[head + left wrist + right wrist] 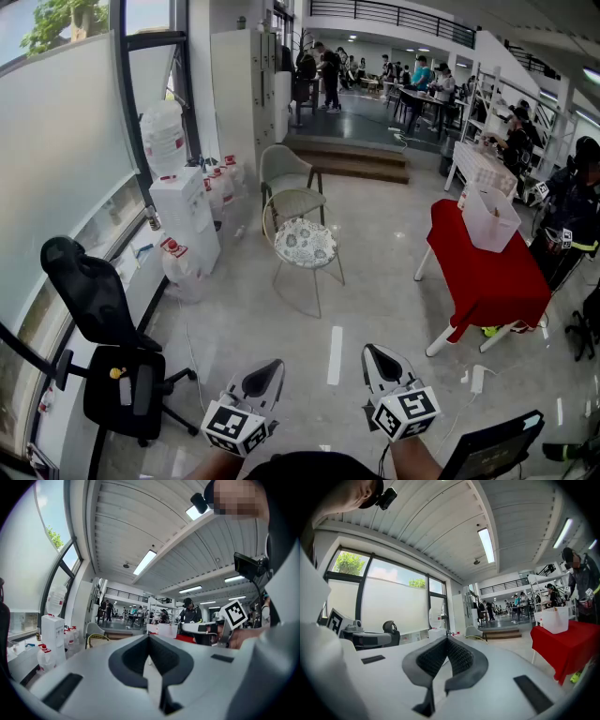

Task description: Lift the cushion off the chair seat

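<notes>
No legible words, brands or numbers anywhere; only square black-and-white code patterns on the left marker cube (pixel 232 427) and the right marker cube (pixel 405 412) (no letters).

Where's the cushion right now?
The cushion lies on the chair seat at the head view's centre, between the water jugs at left and the red table at right.

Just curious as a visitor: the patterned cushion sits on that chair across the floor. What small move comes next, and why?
Probably step toward the chair: the cushion lies far beyond the left gripper and right gripper, both shut and empty.
</notes>
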A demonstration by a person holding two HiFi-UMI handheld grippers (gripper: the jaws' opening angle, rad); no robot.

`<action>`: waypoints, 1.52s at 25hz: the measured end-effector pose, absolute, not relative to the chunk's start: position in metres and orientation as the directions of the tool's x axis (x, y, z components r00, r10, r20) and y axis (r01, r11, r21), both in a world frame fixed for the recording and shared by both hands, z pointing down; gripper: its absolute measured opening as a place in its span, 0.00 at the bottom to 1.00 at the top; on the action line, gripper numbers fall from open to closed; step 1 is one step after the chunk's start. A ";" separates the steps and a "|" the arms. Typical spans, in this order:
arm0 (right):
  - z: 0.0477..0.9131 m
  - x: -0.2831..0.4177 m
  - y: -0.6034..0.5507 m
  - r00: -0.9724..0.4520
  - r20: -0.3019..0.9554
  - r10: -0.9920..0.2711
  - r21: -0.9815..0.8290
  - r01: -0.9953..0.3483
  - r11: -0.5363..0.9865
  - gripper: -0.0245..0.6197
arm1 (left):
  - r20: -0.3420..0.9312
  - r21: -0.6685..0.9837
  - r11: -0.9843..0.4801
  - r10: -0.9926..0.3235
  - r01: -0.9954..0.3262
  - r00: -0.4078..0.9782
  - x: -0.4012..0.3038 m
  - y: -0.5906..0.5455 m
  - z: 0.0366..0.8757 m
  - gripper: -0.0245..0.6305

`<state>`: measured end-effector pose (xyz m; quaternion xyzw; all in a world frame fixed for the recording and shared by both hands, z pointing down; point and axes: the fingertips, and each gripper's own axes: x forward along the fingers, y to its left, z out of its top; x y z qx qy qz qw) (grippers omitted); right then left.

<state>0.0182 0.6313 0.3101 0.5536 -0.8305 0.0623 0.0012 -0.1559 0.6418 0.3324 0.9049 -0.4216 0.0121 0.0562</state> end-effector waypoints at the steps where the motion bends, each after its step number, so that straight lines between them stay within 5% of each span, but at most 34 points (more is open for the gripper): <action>1: 0.310 0.017 0.630 -0.387 0.071 -0.919 -0.101 -0.920 0.379 0.05 | 0.064 0.089 -0.640 -0.761 -0.763 0.646 -0.157 0.641 0.330 0.05; 28: 0.338 -0.052 0.605 -0.364 0.123 -0.923 -0.112 -0.929 0.352 0.05 | 0.063 0.137 -0.667 -0.732 -0.732 0.678 -0.229 0.620 0.356 0.05; 38: 0.350 -0.049 0.495 -0.424 0.100 -0.900 -0.131 -0.902 0.411 0.05 | 0.085 0.118 -0.645 -0.751 -0.755 0.655 -0.213 0.525 0.368 0.05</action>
